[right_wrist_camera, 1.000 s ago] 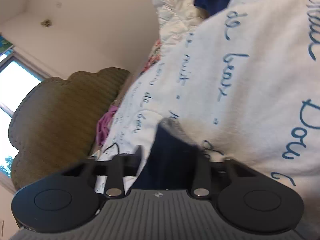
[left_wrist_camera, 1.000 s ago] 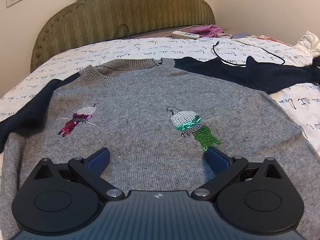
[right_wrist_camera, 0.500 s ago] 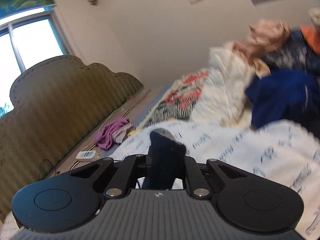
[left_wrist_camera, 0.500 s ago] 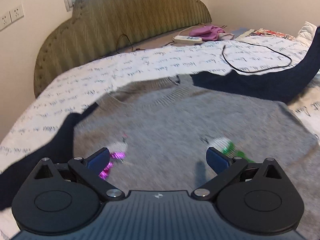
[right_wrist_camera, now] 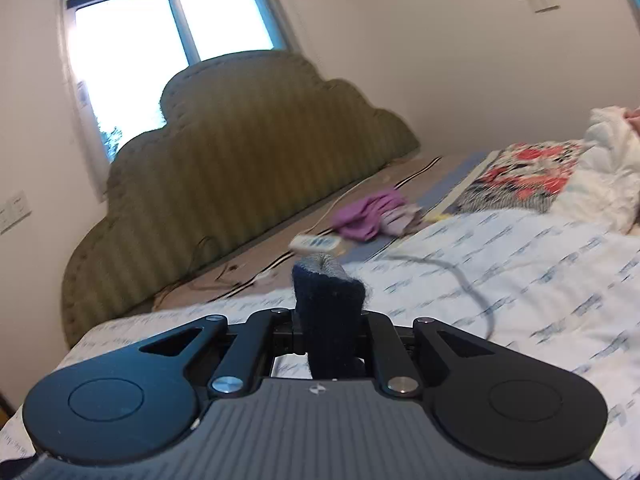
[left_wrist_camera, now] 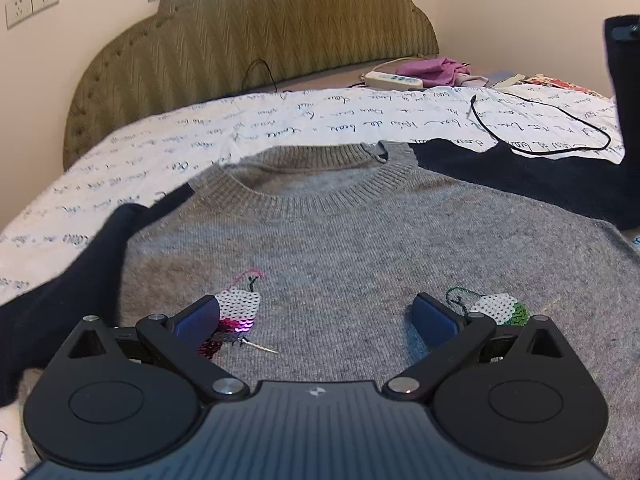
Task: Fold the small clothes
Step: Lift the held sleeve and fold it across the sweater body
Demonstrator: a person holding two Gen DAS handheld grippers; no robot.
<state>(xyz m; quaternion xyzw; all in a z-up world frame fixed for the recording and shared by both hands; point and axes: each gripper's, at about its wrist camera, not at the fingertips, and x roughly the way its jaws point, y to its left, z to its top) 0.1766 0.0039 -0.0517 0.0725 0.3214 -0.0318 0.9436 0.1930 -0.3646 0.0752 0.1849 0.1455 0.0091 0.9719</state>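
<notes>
Sweater (left_wrist_camera: 360, 248) lies face-up and flat on bed sheet (left_wrist_camera: 280, 120), grey body spread, neckline toward headboard (left_wrist_camera: 248, 32); left gripper (left_wrist_camera: 316, 316) hovers released over the chest, jaws wide apart, nothing between them, probably placed to pin the body. Right gripper (right_wrist_camera: 328, 320) is clenched on navy sleeve cuff (right_wrist_camera: 328, 288), held raised off the bed; judged purpose: carrying the right sleeve (left_wrist_camera: 540, 176) inward across the body for the first fold.
</notes>
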